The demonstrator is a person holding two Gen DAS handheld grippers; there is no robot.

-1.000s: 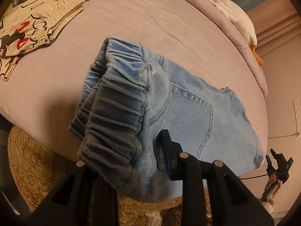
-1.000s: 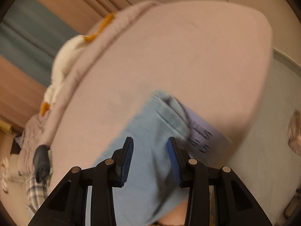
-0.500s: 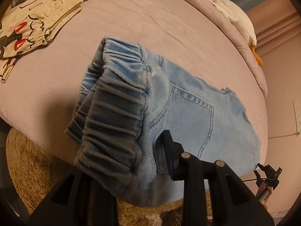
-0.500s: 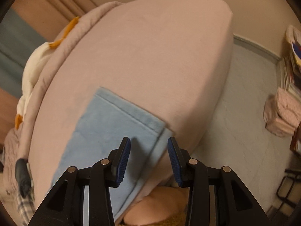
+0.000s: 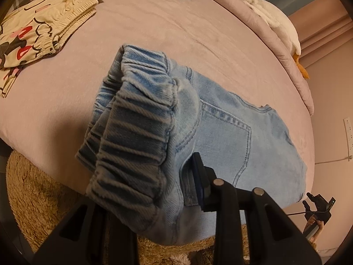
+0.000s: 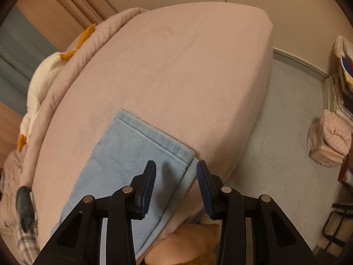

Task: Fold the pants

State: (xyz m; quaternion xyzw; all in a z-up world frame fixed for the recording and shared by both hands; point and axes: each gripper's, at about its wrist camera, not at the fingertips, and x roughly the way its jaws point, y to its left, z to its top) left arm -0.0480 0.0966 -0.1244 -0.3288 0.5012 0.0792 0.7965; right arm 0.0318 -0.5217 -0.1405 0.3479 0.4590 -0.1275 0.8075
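Left jaws (image 5: 154, 185): pinching the jeans (image 5: 231, 137) waistband (image 5: 136, 132), lifted to carry the fold
Right jaws (image 6: 176, 185): spread, empty, above the hem (image 6: 154, 139), ready to pin it
Beyond: jeans flat on bed (image 6: 176, 66)

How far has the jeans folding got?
Partway, I'd guess. The jeans lie flat on the bed as one narrow strip, so the legs look stacked already. The left gripper is clamped on the waistband, its jaws just easing slightly. The right gripper hangs open over the hem. The crosswise fold is left.
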